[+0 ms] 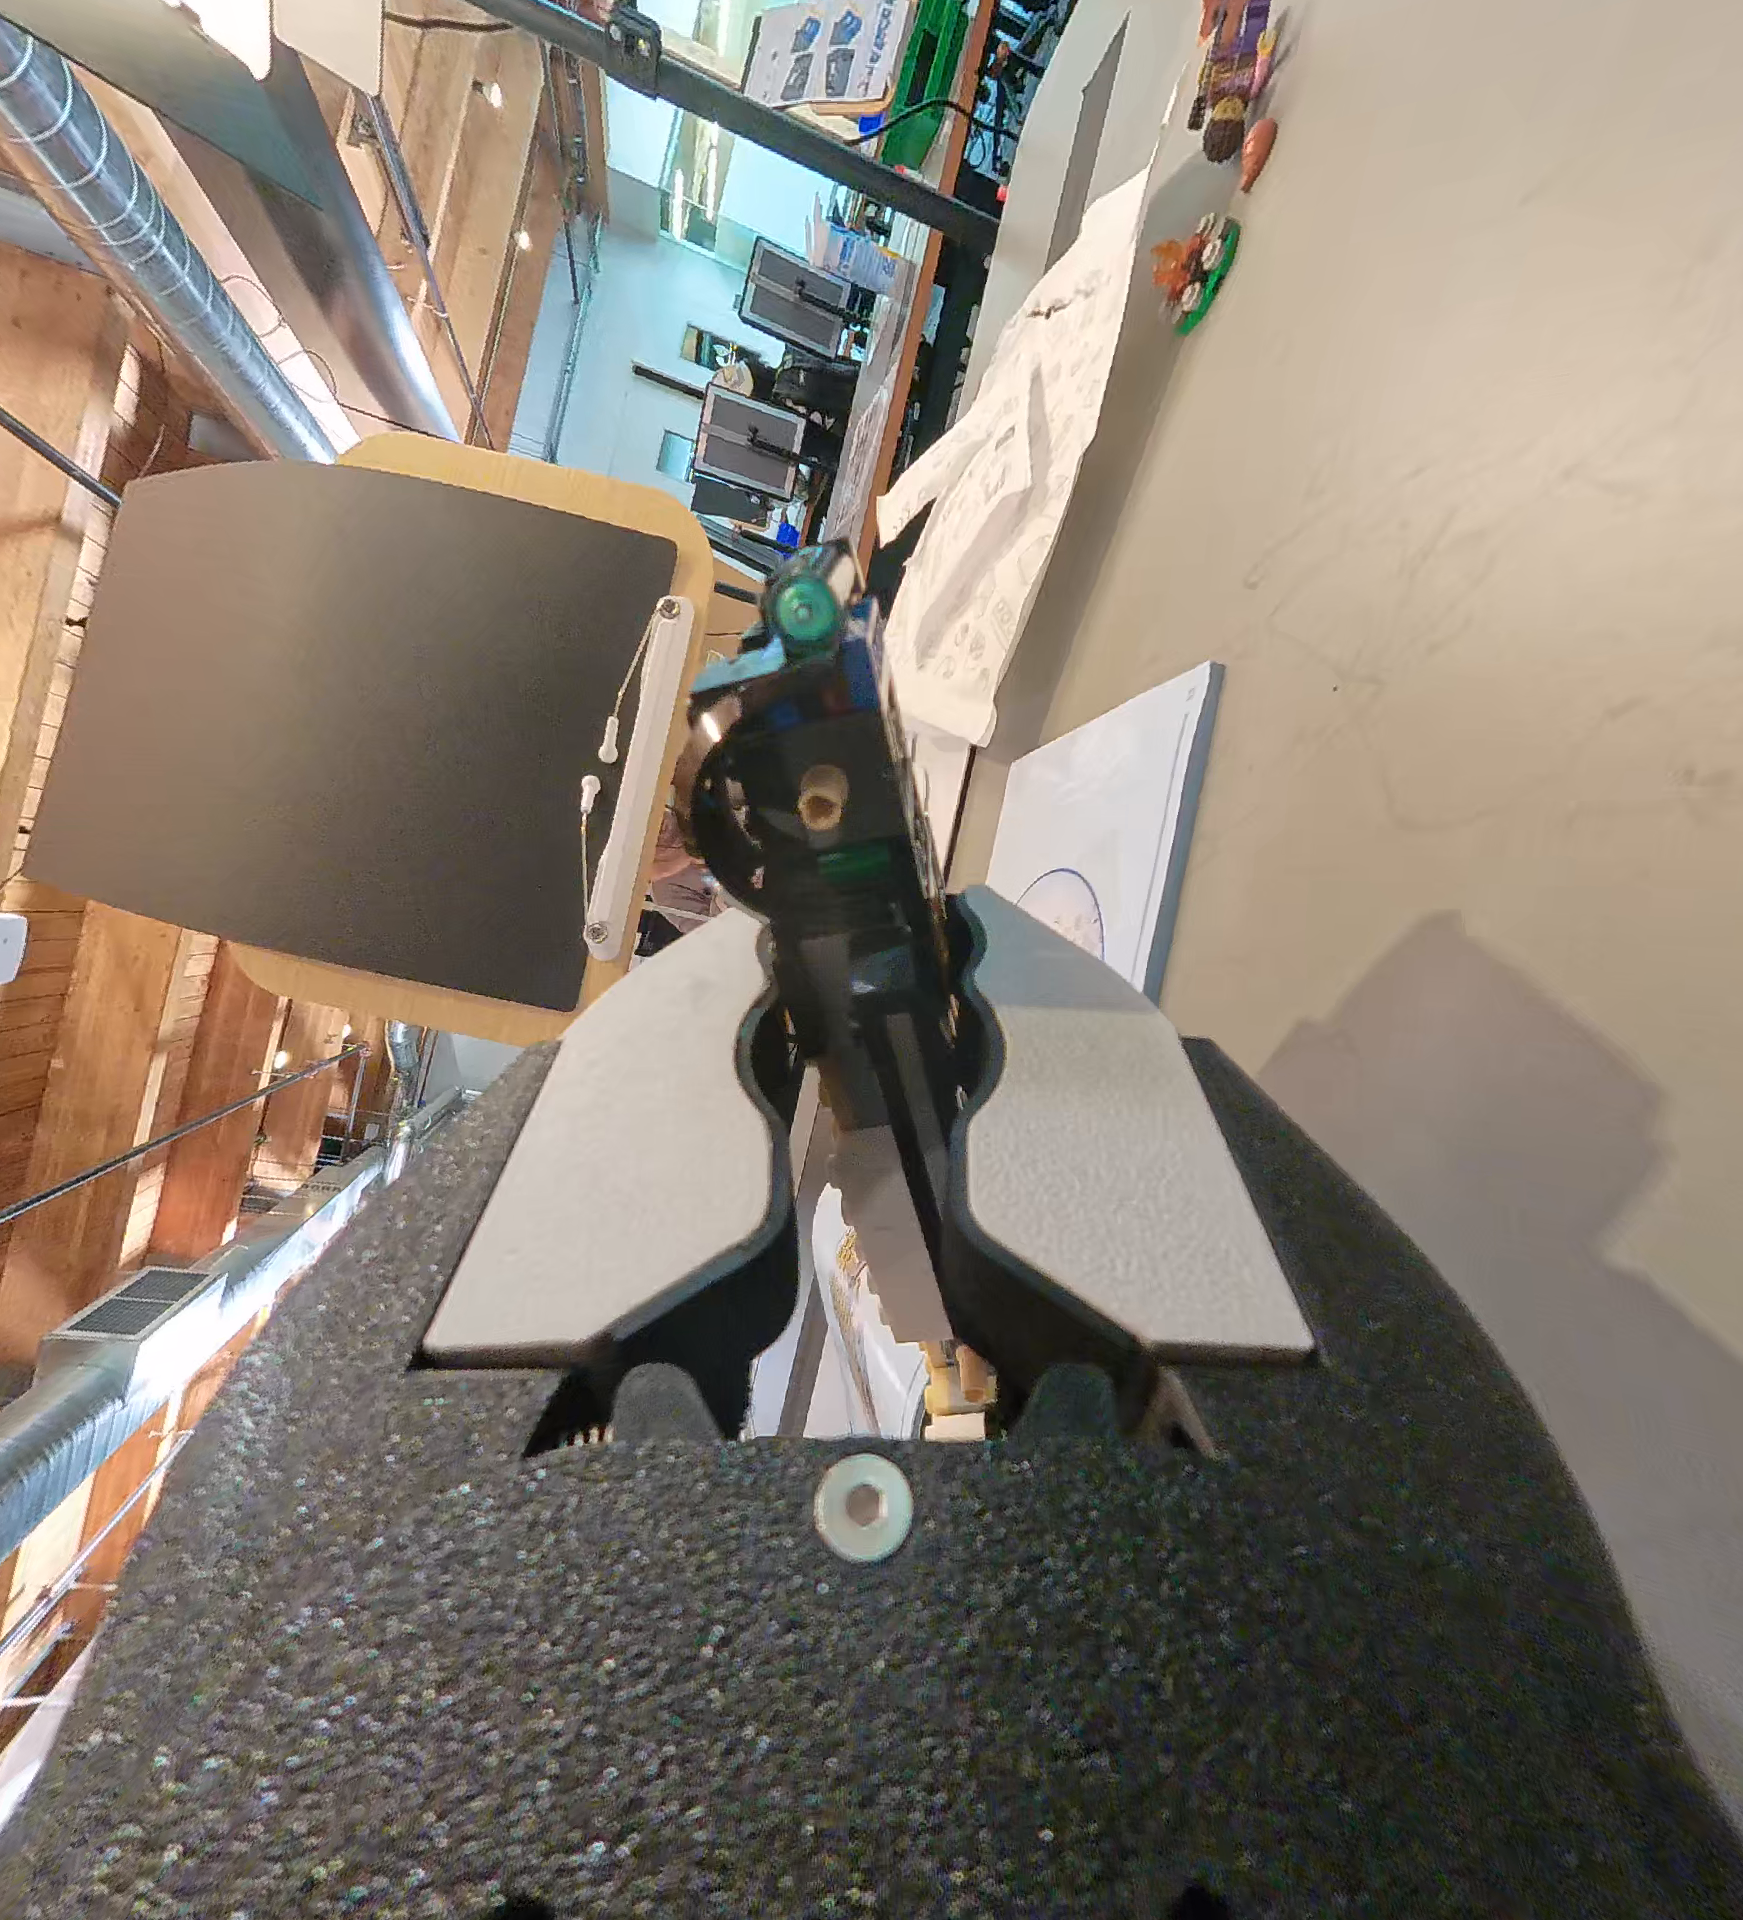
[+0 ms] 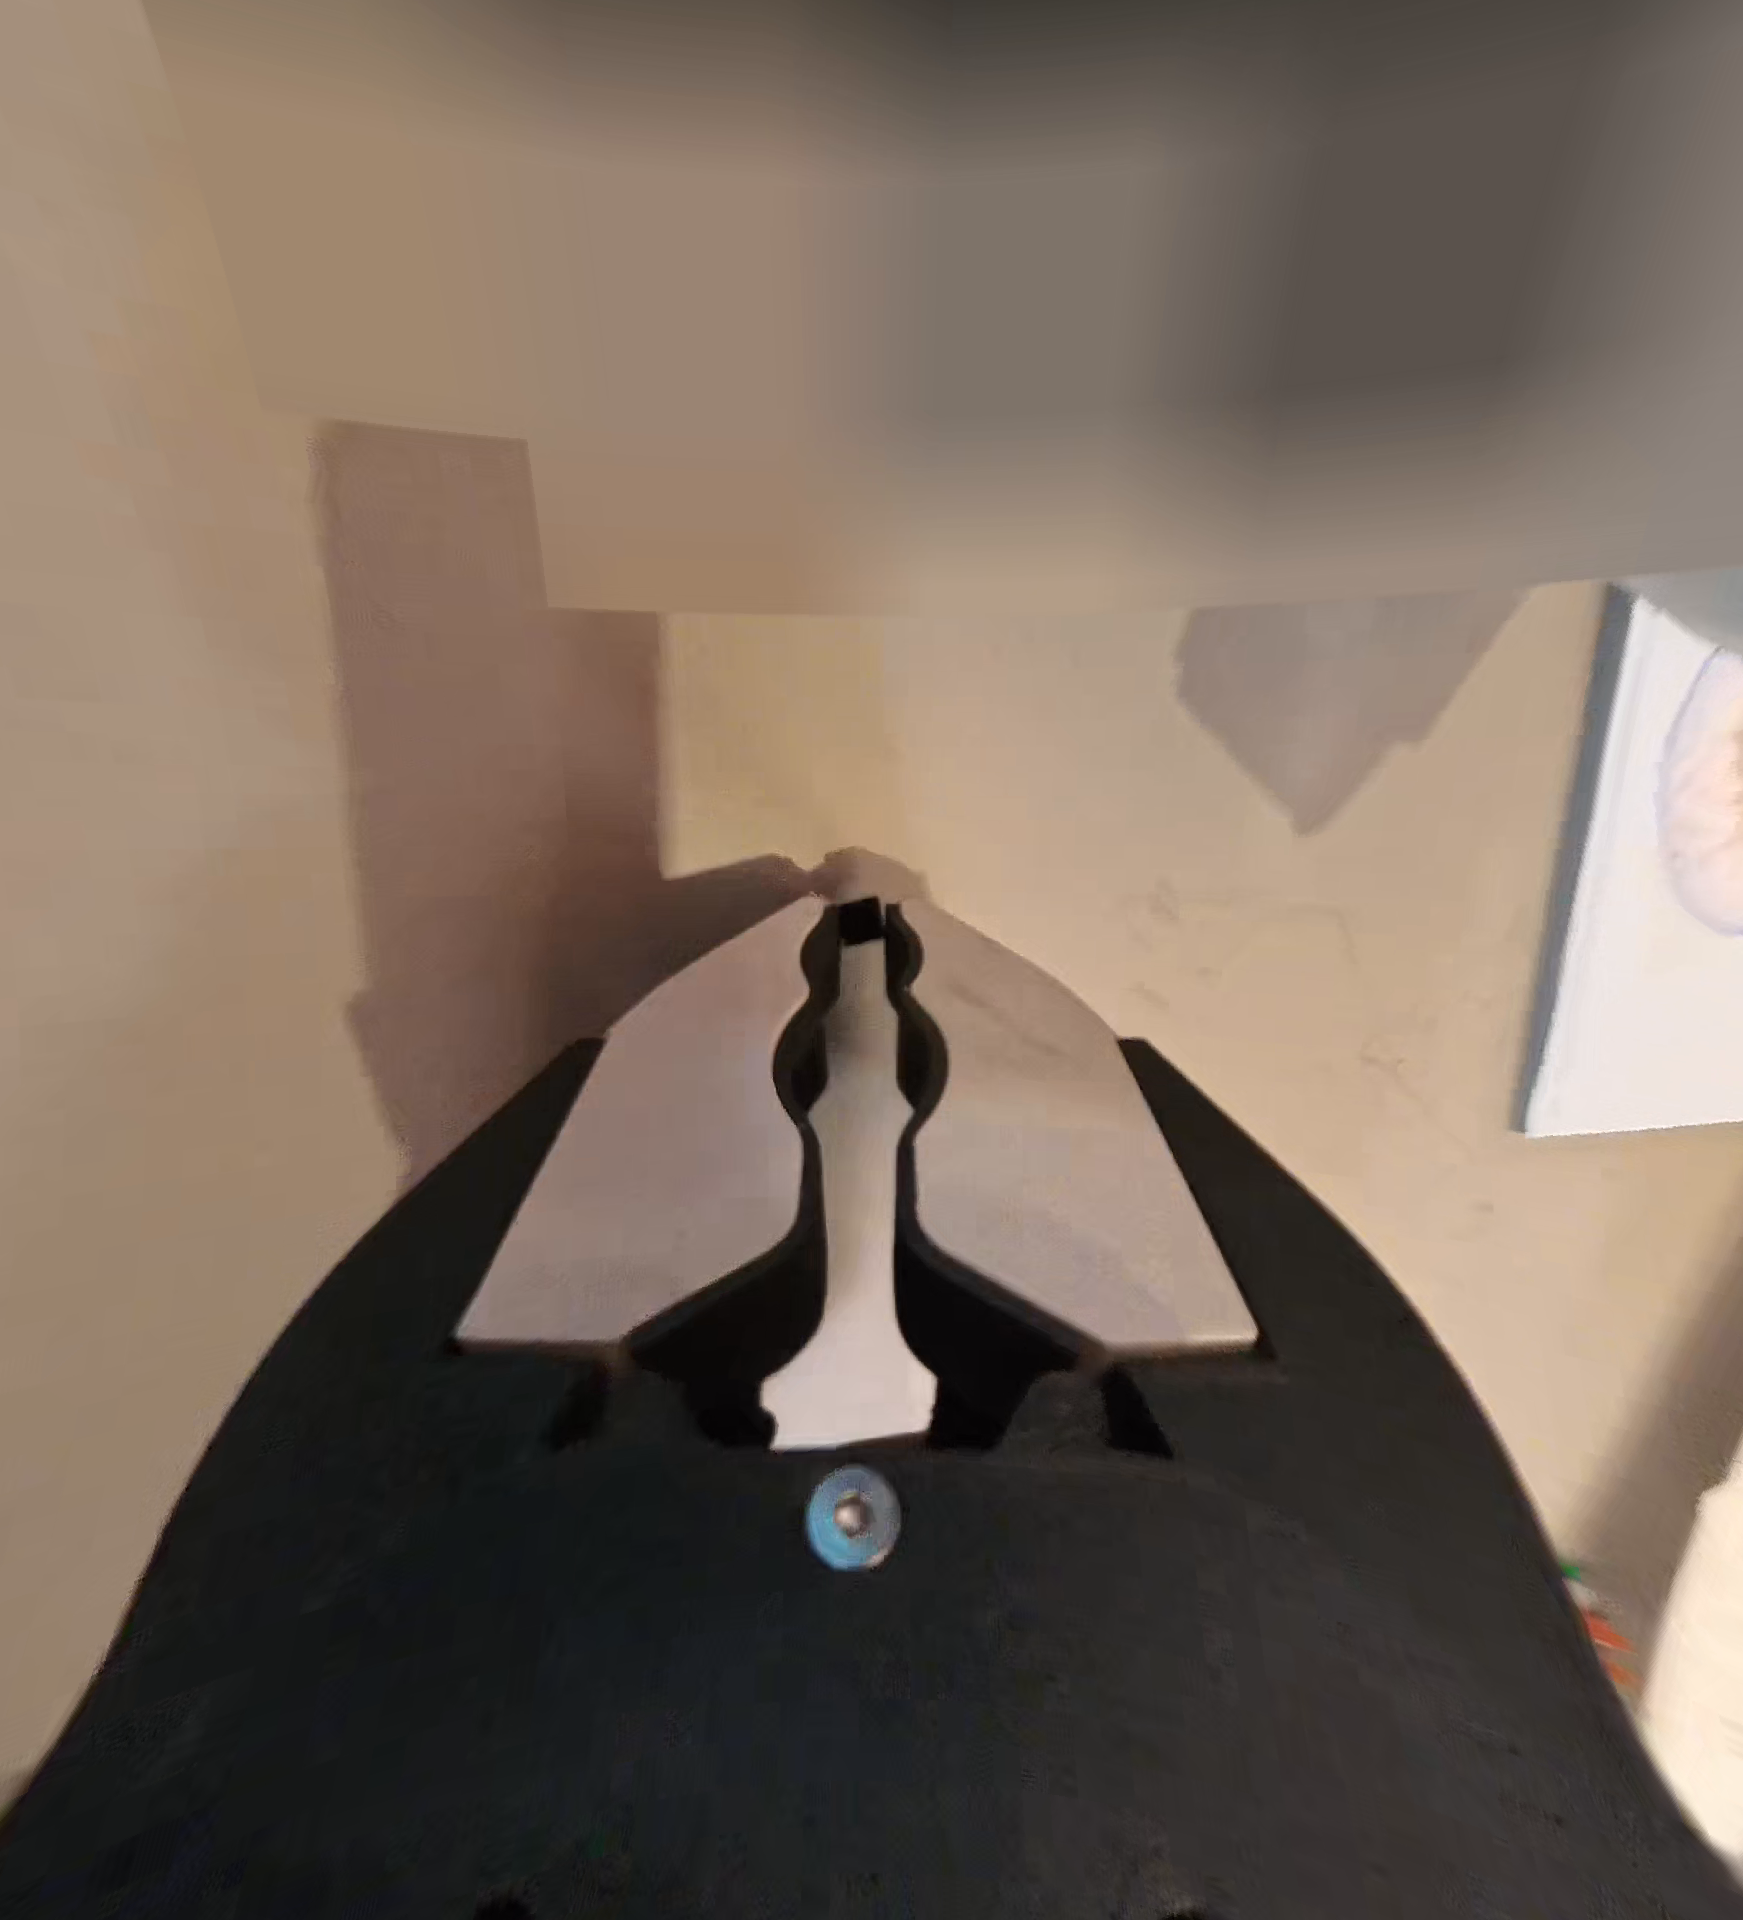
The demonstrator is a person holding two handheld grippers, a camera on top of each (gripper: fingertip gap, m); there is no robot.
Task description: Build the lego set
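Now — left gripper (image 1: 872, 935): jaws clamp a black plastic brick-built model with a green round stud (image 1: 825, 769), raised off the beige table (image 1: 1469, 623).
Right gripper (image 2: 859, 920): nearly closed — small black square piece (image 2: 859, 923) pinched at its tips.
Nearby: white box (image 1: 1106, 821) on the table.

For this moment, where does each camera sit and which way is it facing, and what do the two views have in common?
Left wrist view: on the left gripper, rolled sideways, so the beige tabletop stands at right; it looks along its jaws, closed on a black brick-built model, toward printed sheets.
Right wrist view: on the right gripper, looking down at the tabletop; a small black piece sits at its jaw tips.
Shared: the tabletop and the white booklet.
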